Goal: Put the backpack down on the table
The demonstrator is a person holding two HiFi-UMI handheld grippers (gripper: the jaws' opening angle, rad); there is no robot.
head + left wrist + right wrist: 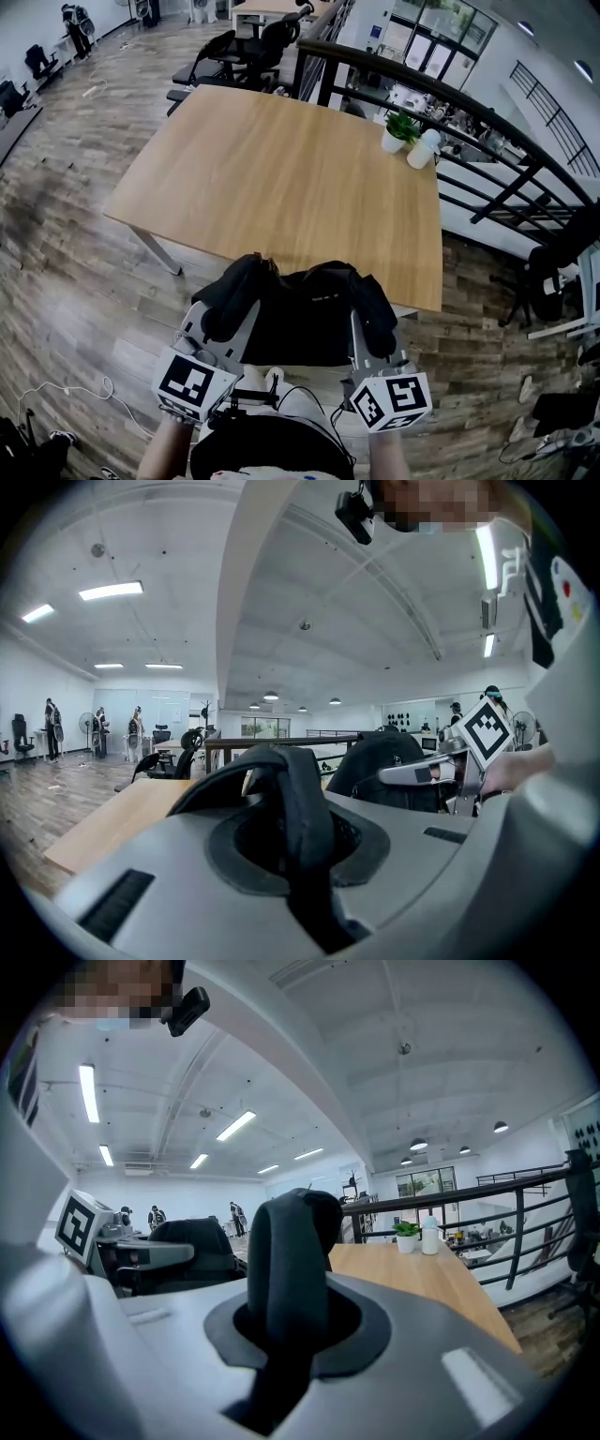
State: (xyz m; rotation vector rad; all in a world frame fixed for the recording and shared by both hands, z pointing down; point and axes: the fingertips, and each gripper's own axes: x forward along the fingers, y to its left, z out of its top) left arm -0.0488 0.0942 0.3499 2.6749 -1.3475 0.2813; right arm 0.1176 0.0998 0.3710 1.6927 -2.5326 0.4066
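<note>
A black backpack (305, 319) hangs between my two grippers, just short of the near edge of a wooden table (281, 169). My left gripper (217, 323) is shut on its left shoulder strap (298, 808), which runs up between the grey jaws. On the other side, my right gripper (375, 328) is shut on the right shoulder strap (286, 1260), a thick padded band that rises between its jaws. The pack's body shows past each gripper as backpack (389, 766) and backpack (192, 1241). The bag is off the table.
A small potted plant (399, 130) and a white bottle (423, 148) stand at the table's far right corner. A black railing (450, 103) runs behind the table. Office chairs (239, 52) stand beyond its far edge. Wooden floor lies to the left.
</note>
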